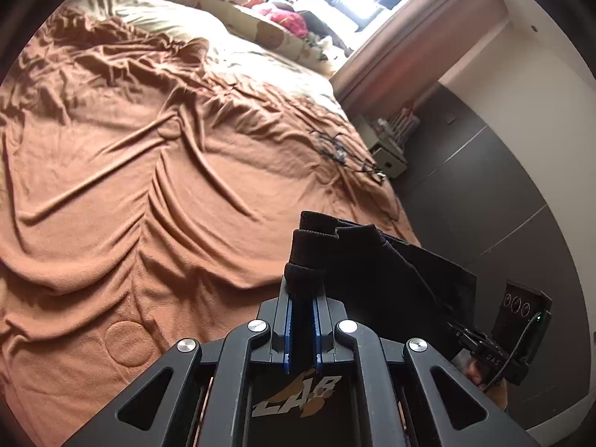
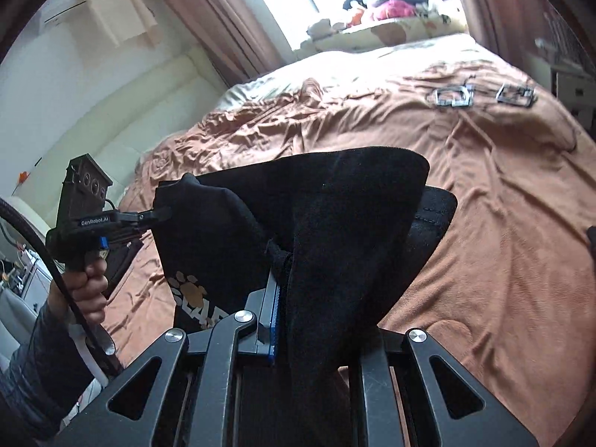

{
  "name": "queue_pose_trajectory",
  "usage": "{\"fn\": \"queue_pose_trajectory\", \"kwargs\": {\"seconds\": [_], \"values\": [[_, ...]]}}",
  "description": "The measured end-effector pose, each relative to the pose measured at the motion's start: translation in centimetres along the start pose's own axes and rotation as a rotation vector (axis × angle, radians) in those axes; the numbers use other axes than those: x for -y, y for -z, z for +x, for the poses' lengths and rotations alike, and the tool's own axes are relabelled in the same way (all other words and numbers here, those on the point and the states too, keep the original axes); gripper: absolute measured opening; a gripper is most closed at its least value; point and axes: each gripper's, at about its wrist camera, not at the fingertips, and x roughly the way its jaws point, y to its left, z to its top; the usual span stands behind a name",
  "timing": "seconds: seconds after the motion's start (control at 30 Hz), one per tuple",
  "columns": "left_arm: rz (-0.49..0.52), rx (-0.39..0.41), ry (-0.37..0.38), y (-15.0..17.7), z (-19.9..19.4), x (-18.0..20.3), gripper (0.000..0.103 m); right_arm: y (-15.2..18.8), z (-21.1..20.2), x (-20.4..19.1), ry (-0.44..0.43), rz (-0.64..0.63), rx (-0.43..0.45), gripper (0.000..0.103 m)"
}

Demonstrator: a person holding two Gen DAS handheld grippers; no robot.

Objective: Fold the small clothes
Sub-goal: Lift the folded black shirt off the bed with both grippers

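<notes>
Black garment [image 2: 335,223], a small dark piece of clothing, hangs in the air between the two grippers, above the near edge of the bed. The left gripper [image 1: 302,287] has its fingers [image 1: 287,320] drawn nearly together on a bunched, ribbed edge of the cloth, which pokes up just past the fingertips. From there the fabric stretches off to the right of those fingers toward the right gripper [image 1: 484,339], seen side-on at the edge of the left wrist view.

In the right wrist view the right gripper [image 2: 277,260] is likewise clamped on the cloth. A blue-padded finger [image 2: 270,320] shows on the left; the other finger is hidden under a fold that drapes over it. The garment fans up and out ahead of these fingers, with a broad flap rising to the upper right and a stitched hem showing behind it. An orange and white paw print [image 2: 188,290] sits on the cloth just left of the fingers. Farther left, the left gripper [image 2: 164,214] pinches the other end, carried by a hand [image 2: 87,287] in a dark sleeve [image 2: 33,368].

Beyond both sets of fingers spreads a bed [image 1: 111,171] under a rumpled rust-brown cover. Well past the fingers to the right, two small metal frames [image 2: 452,97] lie on it. At the far end is a cluttered window sill [image 2: 391,18] with pink curtains [image 2: 231,22].
</notes>
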Motion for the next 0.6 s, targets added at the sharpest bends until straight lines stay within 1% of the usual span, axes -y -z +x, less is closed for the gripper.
{"fn": "queue_pose_trajectory", "kwargs": {"seconds": [0.23,0.27,0.33,0.6], "values": [[0.033,0.066,0.052,0.8,-4.4,3.5,0.008,0.9,-6.5,-3.4,0.043,-0.073,0.056,0.010],[0.038,0.078,0.060,0.9,-5.1,4.0,0.008,0.9,-6.7,-3.7,0.047,-0.081,0.060,0.010],[0.047,0.100,0.070,1.3,-6.3,5.1,0.008,1.1,-8.6,-4.9,0.057,-0.100,0.080,0.010],[0.089,0.164,0.109,2.7,-10.3,9.6,0.008,3.0,-16.5,-8.4,0.098,-0.157,0.165,0.010]]}}
